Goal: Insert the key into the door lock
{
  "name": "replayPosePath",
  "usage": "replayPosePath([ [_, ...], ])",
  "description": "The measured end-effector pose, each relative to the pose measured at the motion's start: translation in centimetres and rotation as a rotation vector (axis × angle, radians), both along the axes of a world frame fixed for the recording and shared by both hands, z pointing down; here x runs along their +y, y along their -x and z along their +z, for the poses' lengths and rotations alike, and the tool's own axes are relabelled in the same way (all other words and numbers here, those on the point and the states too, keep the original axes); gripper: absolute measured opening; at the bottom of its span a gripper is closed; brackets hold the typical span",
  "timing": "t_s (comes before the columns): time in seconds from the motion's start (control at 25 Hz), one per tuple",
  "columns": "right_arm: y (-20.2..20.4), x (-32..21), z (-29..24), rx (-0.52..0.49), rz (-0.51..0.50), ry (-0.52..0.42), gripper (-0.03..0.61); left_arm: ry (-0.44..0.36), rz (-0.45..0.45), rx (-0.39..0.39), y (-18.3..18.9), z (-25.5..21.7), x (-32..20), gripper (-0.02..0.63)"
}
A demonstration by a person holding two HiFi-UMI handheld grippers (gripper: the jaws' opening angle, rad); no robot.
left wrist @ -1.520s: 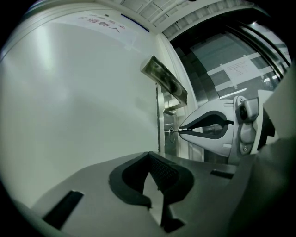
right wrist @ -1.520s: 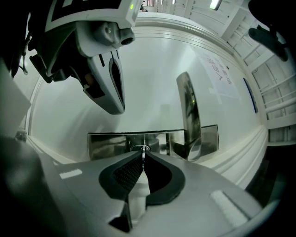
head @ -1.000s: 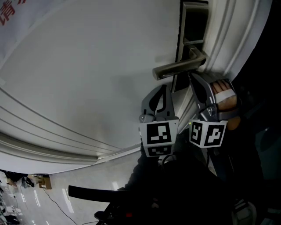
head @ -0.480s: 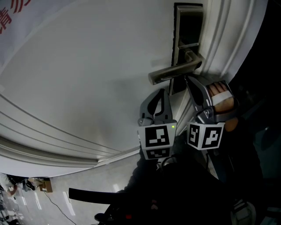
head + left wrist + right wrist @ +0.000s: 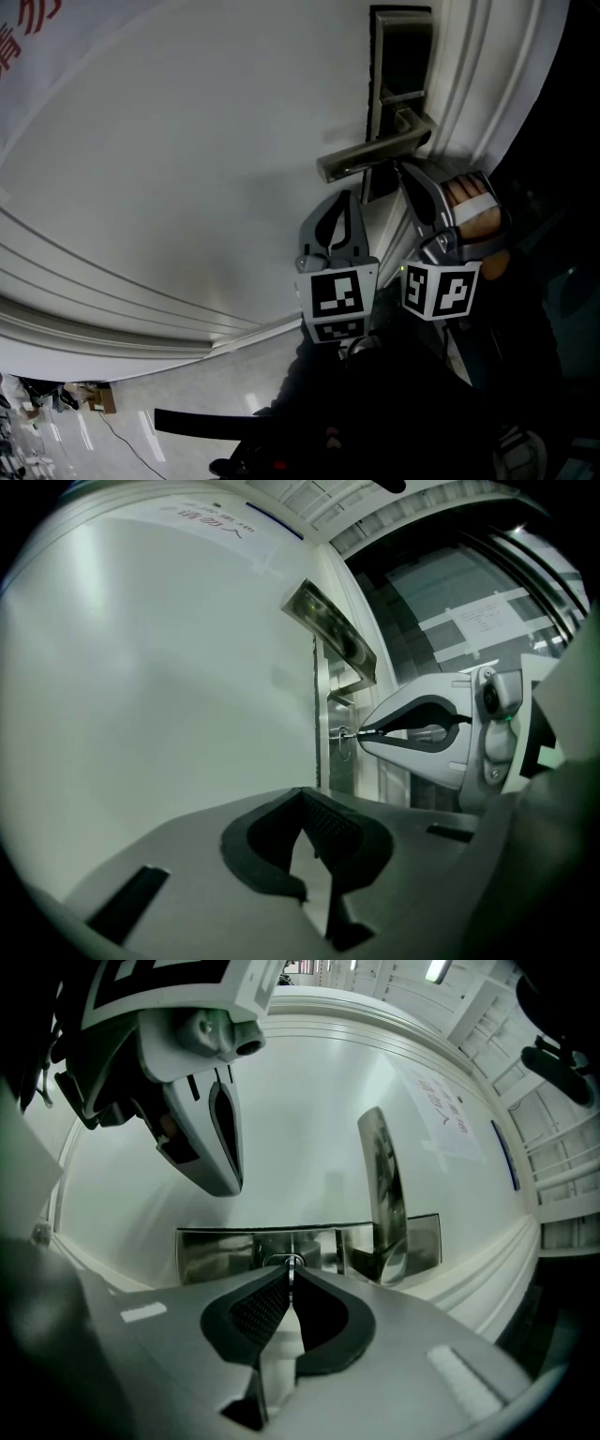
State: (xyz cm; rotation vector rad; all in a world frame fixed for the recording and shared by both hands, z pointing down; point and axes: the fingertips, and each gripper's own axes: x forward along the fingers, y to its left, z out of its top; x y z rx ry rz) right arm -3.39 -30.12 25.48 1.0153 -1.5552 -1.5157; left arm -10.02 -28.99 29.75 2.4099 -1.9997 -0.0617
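The thin silver metal key [image 5: 291, 1266] is pinched edge-on between the dark pads of the right gripper [image 5: 291, 1277]. Its tip meets the round keyhole [image 5: 285, 1260] in the brushed steel lock plate [image 5: 220, 1252], near the lever handle [image 5: 382, 1194] on the white door [image 5: 187, 141]. The left gripper [image 5: 302, 799] hangs alongside, pads pressed together on nothing. If the blade is tilted against the slot, pushing would likely jam it or twist it in the pinch.
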Motion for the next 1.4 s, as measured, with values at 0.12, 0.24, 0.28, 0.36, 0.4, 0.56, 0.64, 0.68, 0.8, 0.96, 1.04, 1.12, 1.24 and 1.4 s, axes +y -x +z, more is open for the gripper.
replayPosePath([
  [0.12, 0.02, -0.01, 0.0, 0.005, 0.0, -0.001, 0.012, 0.013, -0.002, -0.006, 0.0, 0.1, 0.03, 0.002],
  [0.24, -0.01, -0.02, 0.01, 0.008, -0.001, -0.001, 0.012, 0.013, -0.001, -0.005, 0.0, 0.28, -0.02, 0.002],
  [0.28, -0.01, -0.04, 0.0, 0.009, -0.002, -0.003, 0.012, 0.009, 0.001, 0.006, -0.04, 0.22, -0.04, 0.002],
  [0.36, -0.01, -0.05, 0.02, 0.013, -0.004, -0.007, 0.012, 0.007, 0.005, 0.03, -0.11, 0.18, -0.03, 0.002],
  [0.4, -0.02, -0.05, 0.03, 0.016, -0.004, -0.01, 0.012, 0.008, 0.005, 0.035, -0.11, 0.19, -0.02, 0.002],
  [0.56, -0.03, -0.04, 0.04, 0.034, -0.004, -0.021, 0.012, 0.008, 0.003, 0.031, -0.09, 0.15, -0.05, 0.002],
  [0.64, -0.04, -0.02, 0.04, 0.043, -0.004, -0.024, 0.012, 0.011, 0.003, 0.025, -0.1, 0.12, -0.06, 0.002],
  [0.68, -0.04, -0.02, 0.04, 0.046, -0.004, -0.026, 0.012, 0.011, 0.001, 0.017, -0.04, 0.09, -0.07, 0.002],
  [0.8, -0.04, -0.03, 0.03, 0.05, -0.004, -0.031, 0.012, 0.0, 0.008, 0.036, -0.2, -0.07, -0.1, 0.002],
  [0.96, -0.03, -0.07, 0.08, 0.044, -0.003, -0.025, 0.012, 0.003, 0.007, 0.032, -0.19, -0.05, -0.1, 0.002],
  [1.04, -0.02, -0.07, 0.08, 0.036, -0.003, -0.015, 0.012, 0.003, 0.007, 0.035, -0.21, -0.1, -0.06, 0.002],
  [1.12, -0.01, -0.08, 0.05, 0.033, -0.002, -0.013, 0.012, 0.005, 0.004, 0.032, -0.12, -0.1, -0.04, 0.002],
  [1.24, -0.02, -0.09, 0.06, 0.039, 0.001, -0.02, 0.012, -0.002, 0.006, 0.031, 0.0, -0.21, -0.03, 0.002],
  [1.4, 0.0, -0.1, 0.09, 0.051, 0.001, -0.031, 0.012, 0.003, 0.004, 0.01, 0.19, -0.13, -0.04, 0.002],
])
